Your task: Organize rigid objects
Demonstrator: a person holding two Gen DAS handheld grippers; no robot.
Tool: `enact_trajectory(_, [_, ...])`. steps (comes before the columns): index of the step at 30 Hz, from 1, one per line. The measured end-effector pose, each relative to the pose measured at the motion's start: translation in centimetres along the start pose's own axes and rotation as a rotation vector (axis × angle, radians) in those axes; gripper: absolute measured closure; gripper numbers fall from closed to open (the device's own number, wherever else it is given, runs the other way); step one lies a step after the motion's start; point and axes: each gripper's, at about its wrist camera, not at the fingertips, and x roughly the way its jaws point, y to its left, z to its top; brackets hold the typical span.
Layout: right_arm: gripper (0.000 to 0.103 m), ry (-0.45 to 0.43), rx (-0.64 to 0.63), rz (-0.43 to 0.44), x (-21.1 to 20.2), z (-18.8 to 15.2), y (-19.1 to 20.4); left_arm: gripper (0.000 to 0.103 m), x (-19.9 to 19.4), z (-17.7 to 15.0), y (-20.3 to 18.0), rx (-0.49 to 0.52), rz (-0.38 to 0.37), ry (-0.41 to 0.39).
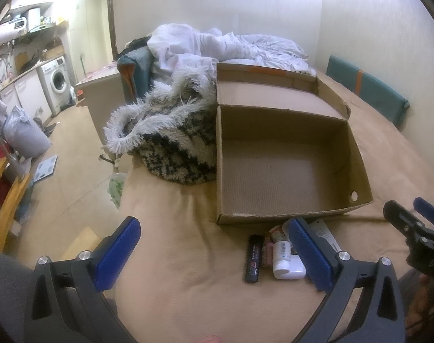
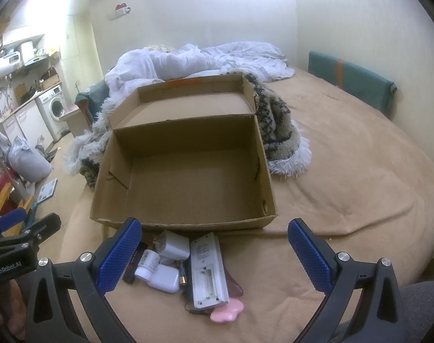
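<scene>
An open, empty cardboard box [image 1: 274, 177] [image 2: 188, 188] lies on the tan bed cover, lid flipped back. Small items sit in a heap just in front of it: a black tube [image 1: 252, 257], a white pill bottle [image 1: 281, 254] [image 2: 147, 263], a white charger [image 2: 174, 245], a white remote [image 2: 208, 268] with its battery bay uncovered, and a pink piece [image 2: 227, 313]. My left gripper [image 1: 217, 251] is open over the bed, the heap beside its right finger. My right gripper [image 2: 214, 257] is open, straddling the heap without touching it.
A fluffy black-and-white blanket [image 1: 165, 131] [image 2: 279, 131] presses against the box's far side, with a white duvet [image 1: 217, 43] behind. Teal cushion [image 2: 351, 83] lines the wall. The bed edge drops to the floor at left, where a scale [image 1: 45, 168] lies.
</scene>
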Motion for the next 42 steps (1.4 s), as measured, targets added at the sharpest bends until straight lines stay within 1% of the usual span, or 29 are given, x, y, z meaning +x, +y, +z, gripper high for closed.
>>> enact_trajectory(27, [0.0, 0.001, 0.0, 0.0, 0.04, 0.01, -0.01, 0.0, -0.11, 0.04, 0.13, -0.004, 0.002, -0.001])
enact_trajectory(34, [0.0, 0.004, 0.0, 0.002, 0.02, 0.07, 0.06, 0.0, -0.42, 0.18, 0.24, -0.009, -0.002, -0.025])
enact_trajectory(40, [0.0, 0.004, 0.011, 0.005, 0.0, -0.38, 0.08, 0.0, -0.23, 0.32, 0.3, -0.001, -0.001, -0.008])
enact_trajectory(42, [0.0, 0.018, 0.009, -0.004, 0.27, -0.55, 0.14, 0.0, 0.01, 0.3, 0.43, -0.006, 0.008, 0.0])
